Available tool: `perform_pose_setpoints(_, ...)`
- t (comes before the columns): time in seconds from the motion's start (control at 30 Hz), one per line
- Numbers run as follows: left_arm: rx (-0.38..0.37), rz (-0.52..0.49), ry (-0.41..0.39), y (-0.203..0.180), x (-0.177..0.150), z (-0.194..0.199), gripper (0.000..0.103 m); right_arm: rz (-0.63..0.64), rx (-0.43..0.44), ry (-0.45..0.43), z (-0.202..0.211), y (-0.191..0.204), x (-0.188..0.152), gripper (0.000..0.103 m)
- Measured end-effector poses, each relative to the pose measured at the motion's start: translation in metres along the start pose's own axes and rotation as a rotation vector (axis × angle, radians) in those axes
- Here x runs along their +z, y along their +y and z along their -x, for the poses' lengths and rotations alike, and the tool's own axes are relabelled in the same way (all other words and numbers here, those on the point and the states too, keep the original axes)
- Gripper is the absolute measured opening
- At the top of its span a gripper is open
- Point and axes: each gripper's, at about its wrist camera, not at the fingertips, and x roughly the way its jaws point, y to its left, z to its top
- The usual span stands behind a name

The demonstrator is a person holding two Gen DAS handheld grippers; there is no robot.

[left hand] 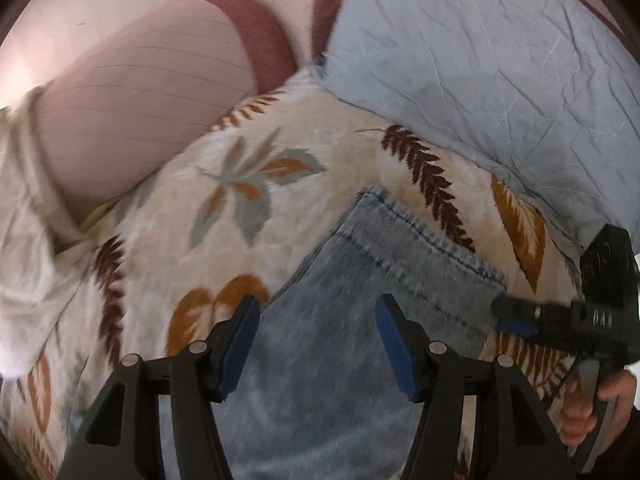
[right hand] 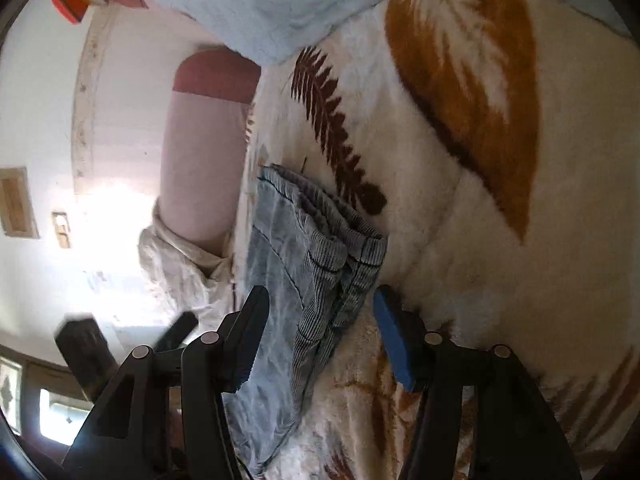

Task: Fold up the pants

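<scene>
Light blue denim pants (left hand: 360,300) lie on a cream leaf-patterned blanket (left hand: 240,200), their hemmed leg ends pointing away. My left gripper (left hand: 318,344) is open just above the pants, holding nothing. My right gripper shows at the right edge of the left wrist view (left hand: 516,316), beside the hem corner. In the right wrist view the pants (right hand: 304,264) lie stacked in layers, and my right gripper (right hand: 320,336) is open with its jaws either side of the layered hem edge, not closed on it.
A light blue pillow (left hand: 480,60) lies at the blanket's far side and shows in the right wrist view (right hand: 260,4). A pink and maroon bolster (left hand: 140,100) lies at the left. A pale wall (right hand: 48,100) is beyond the bed.
</scene>
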Motion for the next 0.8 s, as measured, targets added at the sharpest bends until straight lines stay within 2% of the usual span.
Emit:
perform_pose_setpoints(0.1, -0.041, -0.044, 0.040, -0.007, 0.017, -0.024, 0.063, 0.021, -0.038, -0.003, -0.005, 0.004, -0.001, 0.052)
perform_pose_setpoints(0.2, -0.043, -0.062, 0.061, -0.010, 0.033, -0.046, 0.062, 0.031, -0.064, -0.011, -0.011, 0.005, -0.003, 0.044)
perform_pose_setpoints(0.27, -0.098, -0.047, 0.068, -0.009, 0.043, -0.055, 0.061, 0.023, -0.058, -0.013, -0.013, 0.004, -0.002, 0.041)
perform_pose_setpoints(0.33, -0.118, -0.058, 0.066, -0.011, 0.050, -0.062, 0.061, 0.028, -0.065, -0.013, -0.014, 0.004, -0.002, 0.039)
perform_pose_setpoints(0.53, -0.185, -0.036, 0.111, -0.012, 0.063, -0.087, 0.057, 0.042, -0.069, -0.021, -0.017, 0.006, -0.002, 0.038)
perform_pose_setpoints(0.63, -0.227, -0.028, 0.131, -0.014, 0.065, -0.097, 0.051, 0.039, -0.065, -0.026, -0.018, 0.007, -0.002, 0.038)
perform_pose_setpoints(0.8, -0.241, -0.029, 0.133, -0.019, 0.063, -0.107, 0.046, 0.027, -0.048, -0.032, -0.020, 0.006, 0.000, 0.039)
